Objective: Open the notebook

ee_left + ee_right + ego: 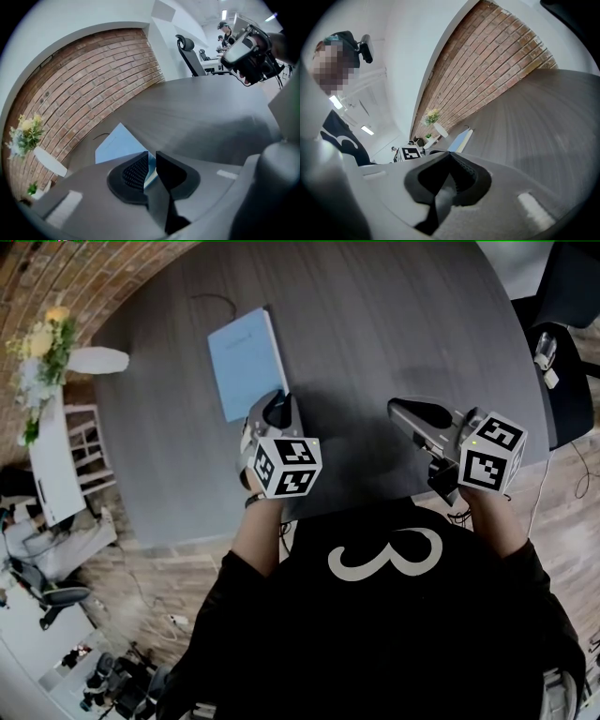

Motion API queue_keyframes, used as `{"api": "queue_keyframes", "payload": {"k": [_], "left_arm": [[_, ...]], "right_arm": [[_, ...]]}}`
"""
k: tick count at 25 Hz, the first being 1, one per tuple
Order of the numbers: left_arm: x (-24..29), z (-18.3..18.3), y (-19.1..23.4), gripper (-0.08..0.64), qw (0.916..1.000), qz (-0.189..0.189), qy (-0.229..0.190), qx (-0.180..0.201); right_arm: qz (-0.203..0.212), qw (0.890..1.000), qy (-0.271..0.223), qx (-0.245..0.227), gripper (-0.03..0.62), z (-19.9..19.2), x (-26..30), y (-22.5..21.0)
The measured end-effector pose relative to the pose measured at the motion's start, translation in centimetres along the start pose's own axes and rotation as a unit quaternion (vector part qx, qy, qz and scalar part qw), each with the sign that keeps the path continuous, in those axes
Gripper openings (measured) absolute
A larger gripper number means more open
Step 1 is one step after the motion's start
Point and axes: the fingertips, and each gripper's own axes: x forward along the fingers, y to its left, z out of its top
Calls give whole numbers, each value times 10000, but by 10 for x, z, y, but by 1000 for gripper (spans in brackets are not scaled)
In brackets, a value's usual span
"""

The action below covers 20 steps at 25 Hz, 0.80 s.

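A light blue notebook [246, 362] lies closed on the dark grey round table [394, 324], left of centre. My left gripper [278, 407] is at the notebook's near right corner. In the left gripper view the jaws [151, 157] stand narrowly apart, with the blue cover and white page edges of the notebook [115, 143] pinched between the pads. My right gripper [398, 409] hovers over bare table to the right, well away from the notebook; its pads meet with nothing between them [451, 158]. The notebook [460, 139] shows far off in the right gripper view.
Flowers [42, 348] and a white cone-shaped object [98, 360] stand at the table's left edge by a brick wall. A thin cable [216, 301] lies beyond the notebook. A black office chair [562, 343] stands to the right.
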Motion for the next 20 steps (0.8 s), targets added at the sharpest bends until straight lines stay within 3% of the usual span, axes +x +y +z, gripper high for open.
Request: {"api": "queue_keyframes", "payload": {"k": [11, 20], "left_arm": [[-13, 8, 17, 37, 9995, 176, -19, -243], [-38, 17, 38, 34, 9947, 144, -432, -923]], "right_arm": [[146, 9998, -9, -103, 2, 13, 2, 3], [254, 9994, -68, -206, 2, 24, 10, 16]]}}
